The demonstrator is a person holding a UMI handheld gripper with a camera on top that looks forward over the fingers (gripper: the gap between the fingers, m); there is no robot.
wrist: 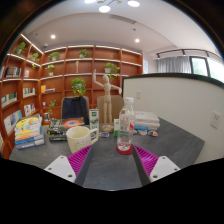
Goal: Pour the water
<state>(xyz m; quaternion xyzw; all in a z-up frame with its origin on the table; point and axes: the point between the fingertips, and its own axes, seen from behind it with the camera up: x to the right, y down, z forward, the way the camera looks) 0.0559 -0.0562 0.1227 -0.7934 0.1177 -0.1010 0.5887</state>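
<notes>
The jaws stand released, pink pads [82,158] spread wide and gripping nothing. A clear bottle [124,133] with a red base stands upright on the grey tabletop [110,170], just ahead between them. A cream mug [78,139] sits ahead-left.

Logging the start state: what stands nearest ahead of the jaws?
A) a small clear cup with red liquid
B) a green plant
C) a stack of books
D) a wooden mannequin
A: the clear cup with red liquid stands just ahead of the open gripper, on the grey table.
</notes>
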